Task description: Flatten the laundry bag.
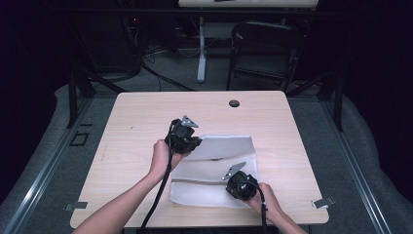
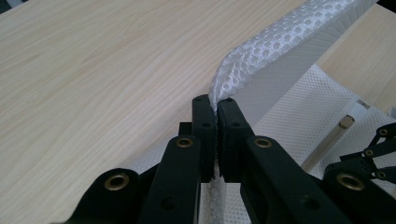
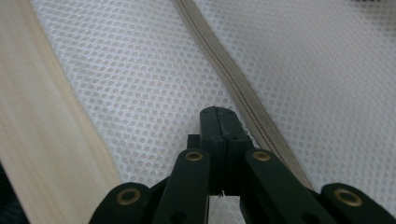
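White mesh laundry bag [image 1: 214,168]: left gripper [image 2: 217,109] pinches its raised corner; right gripper [image 3: 219,116], jaws pressed together, beside the zipper [image 3: 233,84].

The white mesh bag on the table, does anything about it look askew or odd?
Yes. The white mesh bag is not lying flat: the left gripper is shut on its edge and holds that corner lifted, so the mesh curls up off the table. The right gripper is shut and sits beside the zipper. No damage shows.
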{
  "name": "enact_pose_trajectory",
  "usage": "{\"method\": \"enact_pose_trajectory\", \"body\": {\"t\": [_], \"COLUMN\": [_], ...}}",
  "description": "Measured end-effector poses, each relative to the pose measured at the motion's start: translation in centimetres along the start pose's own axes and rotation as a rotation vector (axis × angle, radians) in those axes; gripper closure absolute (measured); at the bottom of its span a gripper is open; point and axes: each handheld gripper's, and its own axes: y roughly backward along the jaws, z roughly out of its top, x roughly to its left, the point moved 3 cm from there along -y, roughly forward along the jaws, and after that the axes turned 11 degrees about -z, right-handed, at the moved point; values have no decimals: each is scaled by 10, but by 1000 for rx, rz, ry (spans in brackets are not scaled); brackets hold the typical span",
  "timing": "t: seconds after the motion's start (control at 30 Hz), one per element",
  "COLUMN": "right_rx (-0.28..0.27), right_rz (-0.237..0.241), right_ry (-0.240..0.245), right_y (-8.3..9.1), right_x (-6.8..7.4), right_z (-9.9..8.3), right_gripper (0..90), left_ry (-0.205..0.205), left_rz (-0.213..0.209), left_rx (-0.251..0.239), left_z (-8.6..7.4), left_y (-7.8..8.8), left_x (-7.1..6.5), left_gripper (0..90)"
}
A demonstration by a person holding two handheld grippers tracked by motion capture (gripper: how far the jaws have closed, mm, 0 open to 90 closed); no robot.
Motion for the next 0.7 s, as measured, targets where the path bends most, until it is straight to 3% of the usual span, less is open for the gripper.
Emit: {"method": "enact_pose_trajectory", "body": {"t": [0.37, 0.43, 0.7], "right_rx": [33, 23, 42], "right_rz": [90, 115, 140], "right_ry": [56, 42, 66], "right_y": [8, 8, 12], "right_x": [8, 10, 10], "right_z": [-7, -10, -15], "right_gripper": [900, 900, 900], "left_ry": [-13, -13, 3], "left_rz": [24, 28, 51], "left_rx": [-1, -6, -15], "left_z": [9, 12, 22], "left_y": [13, 14, 11], "left_x": [0, 1, 10], "left_gripper": [873, 873, 873]}}
